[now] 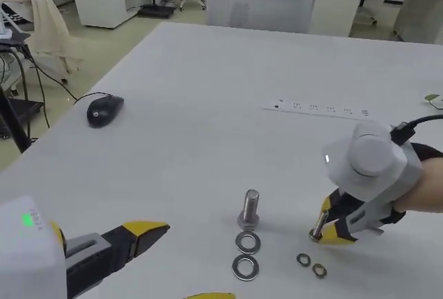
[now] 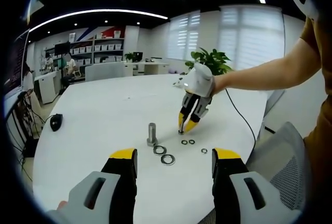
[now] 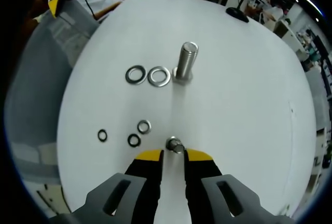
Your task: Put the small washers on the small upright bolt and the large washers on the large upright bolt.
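Since no washer sits on a bolt yet, all the work is left: two large washers (image 3: pixel 136 74) lie flat beside the large bolt (image 1: pixel 250 209), three small washers (image 3: pixel 144 126) near the small bolt (image 3: pixel 175 144), which the right claw (image 3: pixel 174 154) clamps, pointing down at the table (image 1: pixel 208 105). The left claw (image 2: pixel 175 154) hovers low, jaws apart.

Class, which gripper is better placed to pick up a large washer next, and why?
Probably the left. The left gripper is open and free, facing the large washers. The right gripper is shut on the small bolt, holding it upright.
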Available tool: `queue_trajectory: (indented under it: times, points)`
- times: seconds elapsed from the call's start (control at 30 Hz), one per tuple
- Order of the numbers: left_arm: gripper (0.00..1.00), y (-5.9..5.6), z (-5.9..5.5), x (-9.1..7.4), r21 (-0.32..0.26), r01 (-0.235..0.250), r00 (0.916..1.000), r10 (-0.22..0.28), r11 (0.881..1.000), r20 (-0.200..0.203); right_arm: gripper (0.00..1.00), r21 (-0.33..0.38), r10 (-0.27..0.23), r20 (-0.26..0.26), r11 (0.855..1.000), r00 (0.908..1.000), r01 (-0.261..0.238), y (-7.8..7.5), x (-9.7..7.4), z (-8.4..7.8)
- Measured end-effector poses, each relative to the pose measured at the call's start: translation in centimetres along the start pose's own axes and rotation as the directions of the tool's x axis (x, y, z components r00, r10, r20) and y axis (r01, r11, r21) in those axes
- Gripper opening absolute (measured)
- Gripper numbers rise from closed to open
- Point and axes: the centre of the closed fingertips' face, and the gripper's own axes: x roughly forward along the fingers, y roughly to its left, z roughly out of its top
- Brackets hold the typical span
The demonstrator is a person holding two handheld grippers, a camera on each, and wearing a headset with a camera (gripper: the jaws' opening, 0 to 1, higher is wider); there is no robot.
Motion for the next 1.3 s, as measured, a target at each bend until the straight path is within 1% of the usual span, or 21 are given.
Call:
queue_trajectory:
  times: [0.23, 0.37, 0.47, 0.5, 0.73, 0.87, 1.1, 1.3]
  points:
    - [0.57, -0.4, 0.3, -0.1, 0.008, 0.007, 0.9999, -0.007, 1.0, 0.007, 0.16, 0.015, -0.006, -0.003, 1.0, 1.0, 0.006, 0.9, -1.1, -0.7]
    - [0.57, -0.8, 0.4, -0.1, 0.017, 0.015, 0.9999, -0.015, 1.0, 0.006, 0.16, 0.026, 0.0, 0.001, 1.0, 1.0, 0.0, 1.8, -1.6, -0.6]
    - [0.57, -0.9, 0.6, -0.2, 0.022, 0.015, 0.9998, -0.016, 1.0, 0.013, 0.16, 0.03, 0.003, 0.012, 1.0, 0.9999, -0.003, 2.4, -1.8, -0.4]
    - [0.57, -0.9, 0.7, -0.3, 0.023, 0.014, 0.9997, -0.015, 1.0, 0.017, 0.16, 0.027, 0.006, 0.015, 1.0, 0.9999, -0.007, 2.9, -1.9, -0.3]
    - [0.57, -1.1, 1.0, -0.7, 0.036, 0.01, 0.9997, -0.011, 0.999, 0.02, 0.16, 0.028, 0.035, 0.027, 0.999, 0.999, -0.036, 4.6, -1.6, 0.2]
    - [0.57, -1.1, 1.3, -1.0, 0.041, 0.004, 0.9996, -0.005, 0.999, 0.028, 0.16, 0.016, 0.049, 0.028, 0.999, 0.9984, -0.049, 5.7, -1.4, 0.6]
    - [0.57, -1.2, 1.3, -1.5, 0.046, -0.007, 0.9994, 0.005, 0.999, 0.035, 0.16, -0.004, 0.077, 0.028, 0.997, 0.9966, -0.077, 7.6, -1.1, 1.1]
    - [0.57, -1.6, 1.2, -1.7, 0.045, -0.007, 0.9993, 0.005, 0.999, 0.037, 0.17, -0.026, 0.102, 0.023, 0.995, 0.9946, -0.101, 9.1, -0.4, 1.3]
